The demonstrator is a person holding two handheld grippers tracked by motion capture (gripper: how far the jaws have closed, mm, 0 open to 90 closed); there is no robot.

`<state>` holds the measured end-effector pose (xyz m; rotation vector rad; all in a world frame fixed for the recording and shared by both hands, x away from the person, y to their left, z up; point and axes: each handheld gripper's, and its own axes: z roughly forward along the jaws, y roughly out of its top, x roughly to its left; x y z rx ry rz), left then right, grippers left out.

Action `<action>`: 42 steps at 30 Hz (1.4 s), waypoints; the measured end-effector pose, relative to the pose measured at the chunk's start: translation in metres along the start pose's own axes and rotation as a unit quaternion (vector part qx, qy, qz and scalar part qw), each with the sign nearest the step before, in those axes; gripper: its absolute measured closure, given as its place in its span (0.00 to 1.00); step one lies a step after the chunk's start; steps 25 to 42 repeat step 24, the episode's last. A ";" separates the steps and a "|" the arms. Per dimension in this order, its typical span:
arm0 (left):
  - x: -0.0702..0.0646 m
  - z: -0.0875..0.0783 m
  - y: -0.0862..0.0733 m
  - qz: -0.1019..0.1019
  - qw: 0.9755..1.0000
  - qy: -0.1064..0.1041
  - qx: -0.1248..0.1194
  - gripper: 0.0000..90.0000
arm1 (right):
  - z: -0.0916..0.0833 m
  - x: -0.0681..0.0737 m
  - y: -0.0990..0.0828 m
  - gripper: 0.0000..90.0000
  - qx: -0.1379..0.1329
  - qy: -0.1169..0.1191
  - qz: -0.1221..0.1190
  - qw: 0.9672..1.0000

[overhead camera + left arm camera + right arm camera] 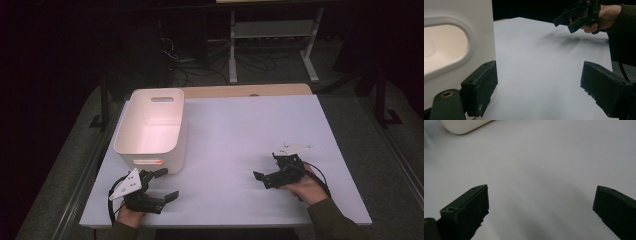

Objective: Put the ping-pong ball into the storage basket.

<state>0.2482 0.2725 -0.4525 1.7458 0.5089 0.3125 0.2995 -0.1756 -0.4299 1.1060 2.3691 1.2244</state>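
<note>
- The bin (151, 131), white and open-topped, stands on the left half of the counter (240, 130), its long axis running away from the person, a handle slot in each short end.
- The left tool (161, 186) sits just in front of the bin's near end, jaws spread wide and holding nothing. In the left gripper view (539, 87) one jaw is right beside the bin (459, 50) wall under the handle slot; whether it touches is hard to tell.
- The right tool (261, 177) is low over the counter well to the right of the bin, jaws likewise apart and empty; its own view (541, 205) shows bare counter (544, 157) between them and a corner of the bin (461, 126) far off.
- The left hand (131, 216) is clearly nearer, so a grasp at the near handle likely falls to it.
- The bin's inside looks empty.
</note>
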 end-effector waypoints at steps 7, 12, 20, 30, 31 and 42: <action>0.000 0.000 0.000 0.000 1.000 0.000 0.002 0.16 | -0.011 -0.005 -0.013 0.00 -0.007 -0.011 0.013 1.000; 0.000 0.000 0.000 0.000 1.000 0.000 0.000 0.16 | -0.015 -0.009 -0.023 0.00 -0.009 -0.016 0.022 1.000; 0.000 0.000 0.000 0.001 1.000 0.001 0.002 0.16 | -0.016 -0.011 -0.031 0.00 -0.001 -0.025 0.024 0.999; 0.000 0.000 0.000 0.001 1.000 0.000 0.003 0.16 | -0.015 -0.011 -0.031 0.00 -0.001 -0.026 0.022 0.999; 0.000 0.000 0.000 0.001 1.000 0.000 0.003 0.16 | -0.015 -0.011 -0.031 0.00 -0.001 -0.026 0.022 0.999; 0.000 0.000 0.000 0.001 1.000 0.000 0.003 0.16 | -0.015 -0.011 -0.031 0.00 -0.001 -0.026 0.022 0.999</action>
